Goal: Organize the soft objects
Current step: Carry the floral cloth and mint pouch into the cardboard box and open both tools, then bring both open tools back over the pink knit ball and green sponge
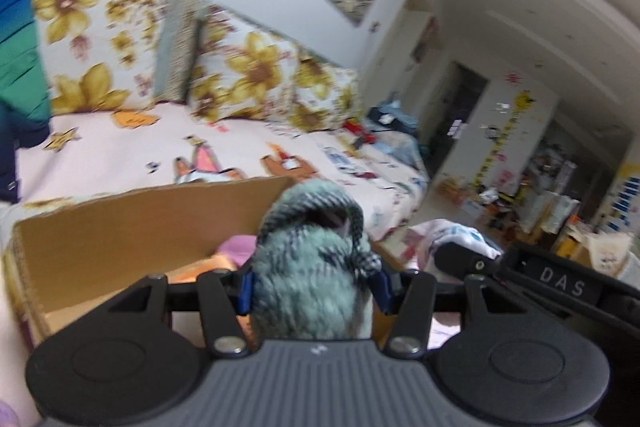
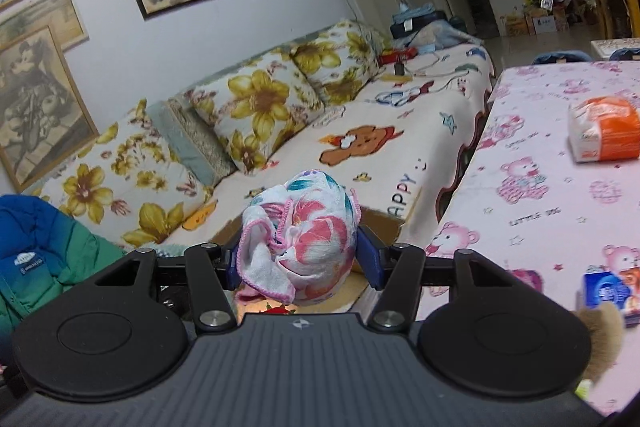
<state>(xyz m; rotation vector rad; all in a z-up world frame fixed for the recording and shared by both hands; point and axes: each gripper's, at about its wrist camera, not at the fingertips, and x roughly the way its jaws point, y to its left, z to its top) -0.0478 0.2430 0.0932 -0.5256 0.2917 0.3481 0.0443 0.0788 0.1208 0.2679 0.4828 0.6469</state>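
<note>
Left wrist view: left tool [image 1: 314,287] clamped on a fuzzy grey-green knit bundle [image 1: 310,259], probably a rolled sock, blue pads [image 1: 246,291] pressing into its sides, jaws part-way closed around it. Held up just above an open cardboard box [image 1: 132,223], with pink and orange soft items [image 1: 234,251] already lying inside. Judged from that: sorting under way, some pieces boxed, this one not yet dropped in.

Right wrist view: right tool [image 2: 298,261] gripping a balled floral cloth [image 2: 304,243], white with pink and teal print, wedged between blue pads [image 2: 370,261], jaws fairly wide around the bulk. Carried in the air over a corner of the same box [image 2: 380,219], near the cartoon-print sofa cover [image 2: 372,143]. Also still to be placed.

Left on the tabletop [image 2: 560,211]: an orange-and-white tissue pack [image 2: 604,129], a small blue pack [image 2: 606,295], a tuft of brown fur [image 2: 600,335] at the edge. Cannot tell whether these belong in the box.
</note>
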